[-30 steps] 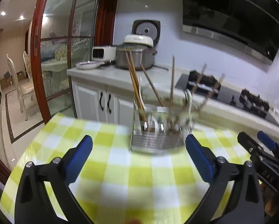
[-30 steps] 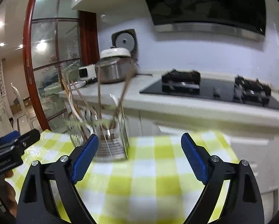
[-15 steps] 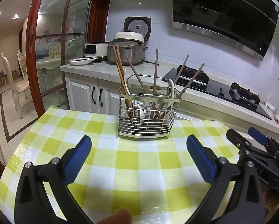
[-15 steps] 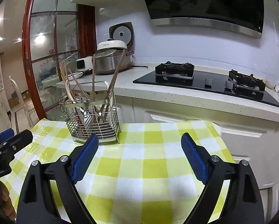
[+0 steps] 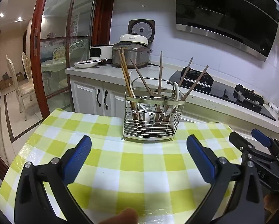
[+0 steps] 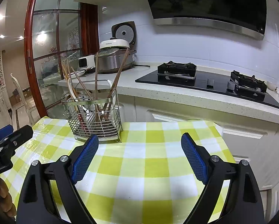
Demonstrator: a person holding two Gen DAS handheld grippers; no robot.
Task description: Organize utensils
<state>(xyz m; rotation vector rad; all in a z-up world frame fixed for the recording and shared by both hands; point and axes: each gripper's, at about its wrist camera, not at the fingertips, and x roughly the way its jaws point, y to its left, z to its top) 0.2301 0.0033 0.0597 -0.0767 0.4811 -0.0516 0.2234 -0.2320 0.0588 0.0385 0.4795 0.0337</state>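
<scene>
On the checked cloth, both the left gripper (image 5: 139,145) and the right gripper (image 6: 139,143) are hovering wide open and empty, facing the light wire caddy (image 5: 151,115), whose thin, stiff, likely slippery chopsticks (image 5: 126,75) are best pinched at their upper ends.

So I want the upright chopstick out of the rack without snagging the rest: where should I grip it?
Grip the upright chopstick on its bare upper shaft, above the rack rim, coming from above with the open left gripper. It stands nearly vertical and apart from the leaning chopsticks up there; lower down the sticks cross. A straight lift should probably clear them.

Two low, near wrist views side by side over the checked table (image 5: 132,160), both toward the utensil rack (image 5: 151,119) and counter (image 6: 176,93).
</scene>
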